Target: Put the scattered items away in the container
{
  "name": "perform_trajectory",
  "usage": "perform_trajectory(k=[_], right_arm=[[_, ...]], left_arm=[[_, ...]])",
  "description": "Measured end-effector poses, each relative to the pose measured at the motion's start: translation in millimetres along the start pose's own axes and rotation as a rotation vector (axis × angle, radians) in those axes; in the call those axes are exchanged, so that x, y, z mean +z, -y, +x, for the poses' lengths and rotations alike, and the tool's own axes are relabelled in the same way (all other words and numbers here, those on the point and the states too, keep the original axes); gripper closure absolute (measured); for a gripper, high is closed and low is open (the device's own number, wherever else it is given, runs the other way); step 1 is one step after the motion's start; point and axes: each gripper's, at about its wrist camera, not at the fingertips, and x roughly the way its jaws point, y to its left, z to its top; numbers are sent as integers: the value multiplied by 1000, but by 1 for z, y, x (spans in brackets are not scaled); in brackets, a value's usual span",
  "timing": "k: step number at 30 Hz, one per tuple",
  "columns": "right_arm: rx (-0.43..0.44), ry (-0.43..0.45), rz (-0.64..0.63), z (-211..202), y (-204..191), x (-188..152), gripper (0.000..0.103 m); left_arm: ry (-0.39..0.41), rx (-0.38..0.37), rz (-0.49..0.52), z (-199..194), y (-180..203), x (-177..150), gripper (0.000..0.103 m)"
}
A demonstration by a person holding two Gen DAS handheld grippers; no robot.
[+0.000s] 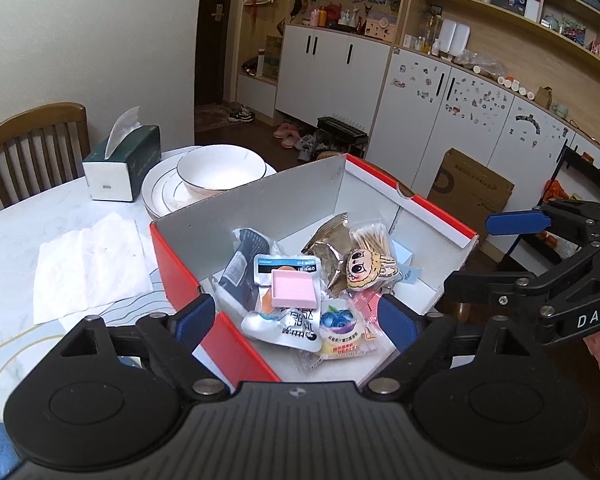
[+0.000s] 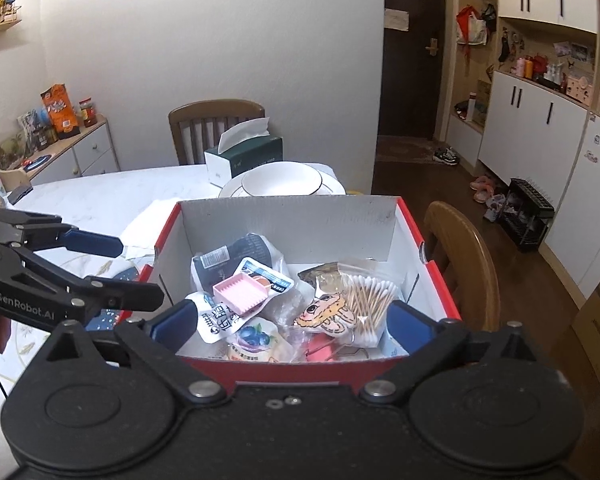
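Observation:
A red-and-white cardboard box (image 1: 260, 196) (image 2: 300, 224) stands open on the table and holds several items. Among them are a pink ridged tray (image 1: 293, 293) (image 2: 242, 294), a bag of cotton swabs (image 1: 374, 240) (image 2: 370, 296), a cartoon-face piece (image 1: 370, 270) (image 2: 326, 314), a blueberry packet (image 1: 338, 320) (image 2: 254, 338) and a dark pouch (image 1: 242, 264) (image 2: 228, 258). My left gripper (image 1: 296, 320) (image 2: 120, 268) hangs open over the box's near left corner, nothing between its blue pads. My right gripper (image 2: 292, 320) (image 1: 496, 254) is open over the near edge, also empty.
Behind the box are stacked white plates with a bowl (image 1: 220, 172) (image 2: 280, 182) and a green tissue box (image 1: 120, 168). A white paper napkin (image 1: 88, 264) lies left of the box. Wooden chairs (image 1: 32, 140) (image 2: 460, 264) flank the table. A carton (image 1: 472, 188) stands on the floor.

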Motion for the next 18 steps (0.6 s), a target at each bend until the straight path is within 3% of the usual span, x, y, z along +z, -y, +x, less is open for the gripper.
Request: perform_trajectory(k=[4,18], right_arm=[[-13,30,32,-9,-6,-4,1],[-58,101,85,-36,-33,-14,1]], left_arm=[[10,-4,4,-5,0,-3,5],[70,15,57,-46,6,-15,3]])
